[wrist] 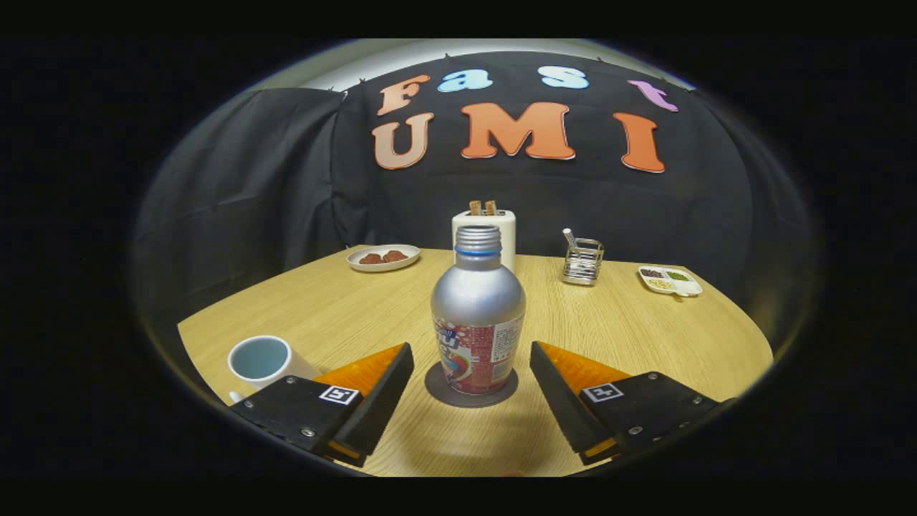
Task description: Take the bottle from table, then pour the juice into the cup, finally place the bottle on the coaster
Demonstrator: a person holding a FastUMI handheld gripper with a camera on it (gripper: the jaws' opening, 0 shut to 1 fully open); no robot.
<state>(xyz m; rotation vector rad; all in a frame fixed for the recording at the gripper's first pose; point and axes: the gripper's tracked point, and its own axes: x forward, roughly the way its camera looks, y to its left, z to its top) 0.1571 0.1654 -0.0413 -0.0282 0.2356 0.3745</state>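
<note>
A silver bottle [478, 315] with a blue neck ring, no cap and a red label stands upright on a dark round coaster [471, 390] on the wooden table [645, 337]. My gripper [471, 352] is open, its two black and orange fingers spread on either side of the bottle's base, clear of it, with the fingertips level with the coaster. A white cup [262, 362] stands to the left, partly behind the left finger [372, 398]; what it holds cannot be told.
Behind the bottle stands a white toaster [494, 226] with two slices in it. A white plate [383, 257] with brown food lies at the back left. A wire holder [582, 261] and a divided white dish [670, 280] sit at the back right.
</note>
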